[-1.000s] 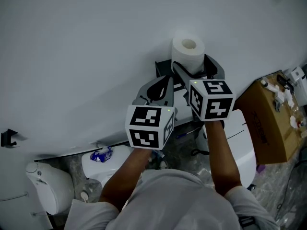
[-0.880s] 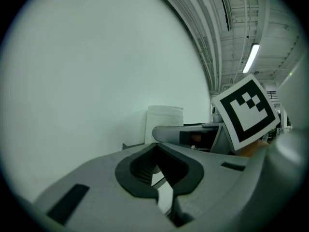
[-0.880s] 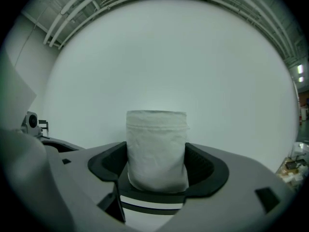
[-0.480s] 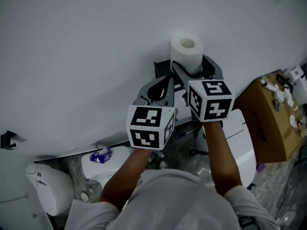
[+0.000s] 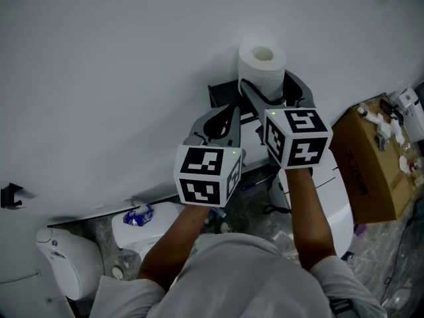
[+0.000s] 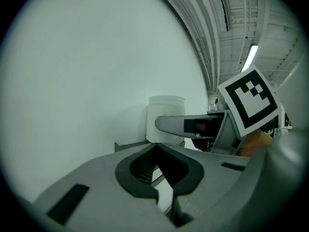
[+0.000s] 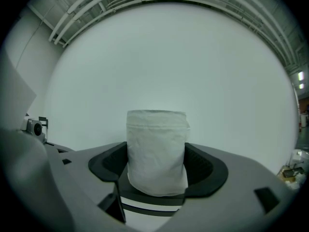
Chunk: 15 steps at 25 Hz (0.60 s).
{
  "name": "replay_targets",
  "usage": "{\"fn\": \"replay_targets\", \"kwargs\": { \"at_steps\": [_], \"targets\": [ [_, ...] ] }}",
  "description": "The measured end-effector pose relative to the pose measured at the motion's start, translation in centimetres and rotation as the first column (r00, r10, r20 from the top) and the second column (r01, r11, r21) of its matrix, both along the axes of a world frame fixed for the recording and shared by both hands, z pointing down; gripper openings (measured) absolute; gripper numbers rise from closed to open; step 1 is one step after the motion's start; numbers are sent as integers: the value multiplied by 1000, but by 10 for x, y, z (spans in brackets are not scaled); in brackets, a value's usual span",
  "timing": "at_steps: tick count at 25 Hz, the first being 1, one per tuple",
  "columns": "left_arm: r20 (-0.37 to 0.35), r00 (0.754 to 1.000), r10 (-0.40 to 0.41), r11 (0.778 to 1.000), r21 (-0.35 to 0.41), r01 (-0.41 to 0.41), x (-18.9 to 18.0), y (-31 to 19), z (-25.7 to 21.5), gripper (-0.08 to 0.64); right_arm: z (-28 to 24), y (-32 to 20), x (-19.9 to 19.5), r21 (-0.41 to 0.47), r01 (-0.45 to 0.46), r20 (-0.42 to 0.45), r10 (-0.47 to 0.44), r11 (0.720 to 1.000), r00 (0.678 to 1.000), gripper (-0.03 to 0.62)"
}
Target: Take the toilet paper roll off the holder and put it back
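Observation:
A white toilet paper roll (image 5: 263, 58) (image 7: 157, 149) stands upright on end above a black holder shelf (image 5: 222, 93) (image 7: 149, 204) fixed to the white wall. My right gripper (image 5: 268, 81) (image 7: 157, 164) reaches level at the wall. Its jaws have just been closing, and both dark pads (image 7: 205, 166) now press the roll's sides. My left gripper (image 5: 233, 111) (image 6: 155, 146) hovers just left of it, shut with nothing in it. In the left gripper view the roll (image 6: 165, 117) shows behind the right gripper's finger (image 6: 178, 124). Whether the roll's base touches the shelf is unclear.
The wall fills most of every view. Below on the floor are white toilets (image 5: 66, 257) (image 5: 146, 224), another white fixture (image 5: 328, 191) and an open cardboard box (image 5: 368, 171) of small items at the right. A small black hook (image 5: 10, 192) sits on the wall far left.
The right gripper and the roll between its jaws have shifted slightly to the right along the wall. The left gripper has stayed put.

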<state>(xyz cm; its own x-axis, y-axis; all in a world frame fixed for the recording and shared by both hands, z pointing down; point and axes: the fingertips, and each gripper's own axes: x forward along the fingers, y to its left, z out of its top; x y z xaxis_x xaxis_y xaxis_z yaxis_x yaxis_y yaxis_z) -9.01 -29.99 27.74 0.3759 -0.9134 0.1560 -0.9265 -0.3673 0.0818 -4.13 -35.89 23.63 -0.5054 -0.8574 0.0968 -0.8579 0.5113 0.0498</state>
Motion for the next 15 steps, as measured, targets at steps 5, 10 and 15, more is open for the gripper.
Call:
{"fn": "replay_targets", "kwargs": {
  "at_steps": [5,10,15],
  "targets": [
    [-1,1000,23,1000,4,-23,15,0,-2,3,-4,4,19,10,-28,5,28,1000,1000,360],
    [-7,999,51,999,5,-51,32,2,-2,3,-5,11,38,10,-44,9,44,999,999,360],
    [-13,997,72,997,6,-72,50,6,-1,3,3,19,57,2,-64,8,64,998,998,360]
  ]
}}
